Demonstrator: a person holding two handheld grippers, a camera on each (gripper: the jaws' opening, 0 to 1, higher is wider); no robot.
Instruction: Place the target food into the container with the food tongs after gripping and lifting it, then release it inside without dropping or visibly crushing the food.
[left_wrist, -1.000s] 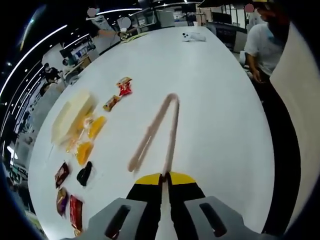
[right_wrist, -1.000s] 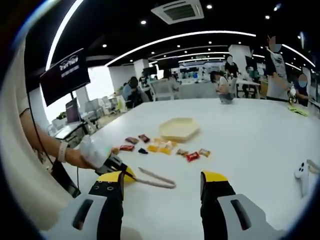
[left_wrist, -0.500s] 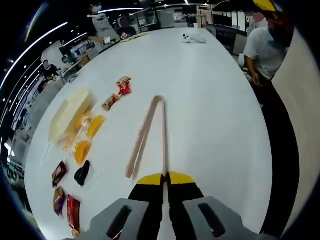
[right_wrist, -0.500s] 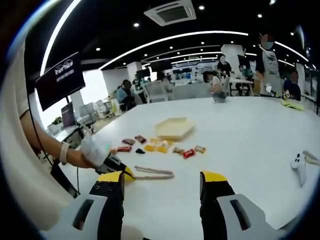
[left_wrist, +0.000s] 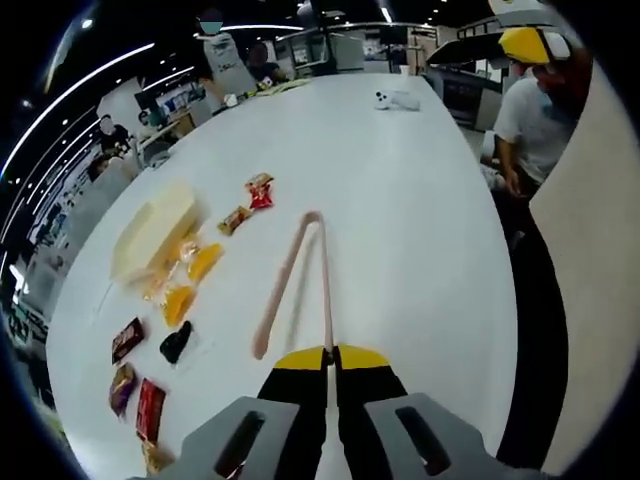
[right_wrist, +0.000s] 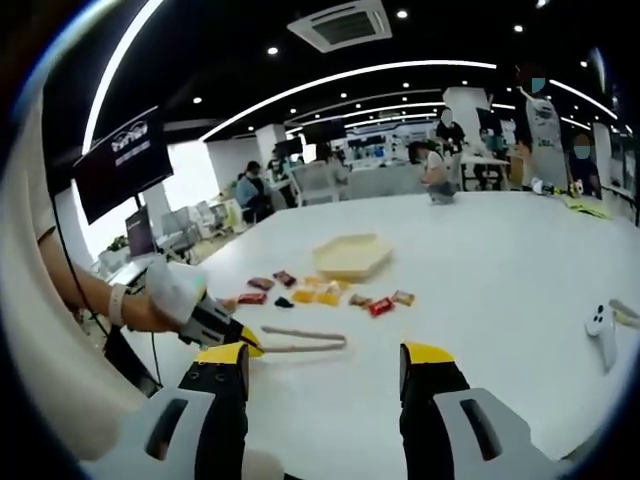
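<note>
The left gripper (left_wrist: 327, 362), jaws pressed together on one arm of the pale pink plastic food tongs (left_wrist: 295, 283), holds the tool just above the broad white table (left_wrist: 420, 220). The tongs' two arms spread in an open V and grip nothing. Their long axis runs straight out from the gripper, hinge end farthest away and the free arm's tip angled toward the snacks. The wrapped snacks (left_wrist: 190, 272) lie untouched near the shallow pale yellow hexagonal tray (right_wrist: 352, 256); picking, lifting and placing all remain. The right gripper (right_wrist: 322, 380) hangs parted and empty.
</note>
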